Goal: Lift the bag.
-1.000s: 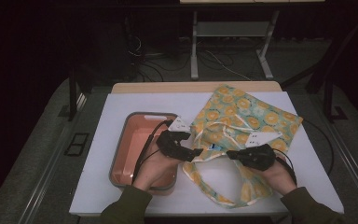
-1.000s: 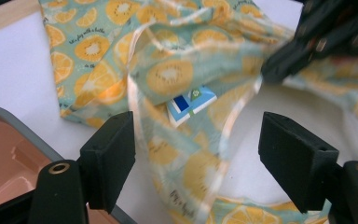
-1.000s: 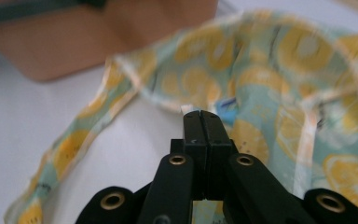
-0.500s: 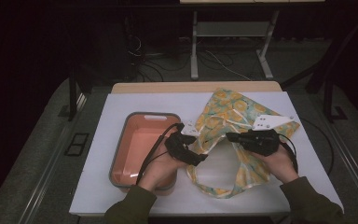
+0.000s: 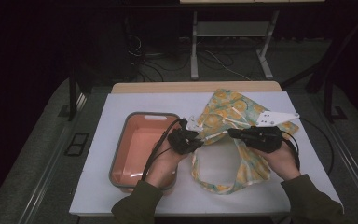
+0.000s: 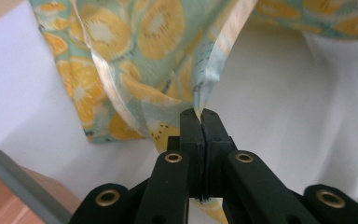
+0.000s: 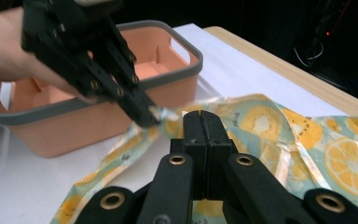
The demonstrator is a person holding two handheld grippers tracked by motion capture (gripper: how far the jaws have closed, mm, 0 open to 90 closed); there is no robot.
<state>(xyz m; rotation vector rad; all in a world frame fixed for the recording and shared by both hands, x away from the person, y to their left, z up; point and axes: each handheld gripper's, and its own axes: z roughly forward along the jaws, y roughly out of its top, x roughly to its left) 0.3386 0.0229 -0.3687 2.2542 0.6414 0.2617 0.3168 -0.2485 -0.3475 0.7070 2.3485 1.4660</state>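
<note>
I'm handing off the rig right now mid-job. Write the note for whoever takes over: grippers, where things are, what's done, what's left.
Left gripper: jaws have just closed, shut on a strap edge of the citrus-print cloth.
Right gripper: shut on the same cloth, near the left gripper.
Cloth: partly lifted between the grippers, the rest spread on the white table, one strap loop lying toward the person.
Orange bin: left of the cloth, looks empty.
Done: both grips taken.
Left: probably fold or gather the cloth and put it in the bin.

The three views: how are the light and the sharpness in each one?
High view: dim, dark surroundings, glare inside the basket. Left gripper view: bright, the cloth slightly soft. Right gripper view: left gripper blurred, dark background.
</note>
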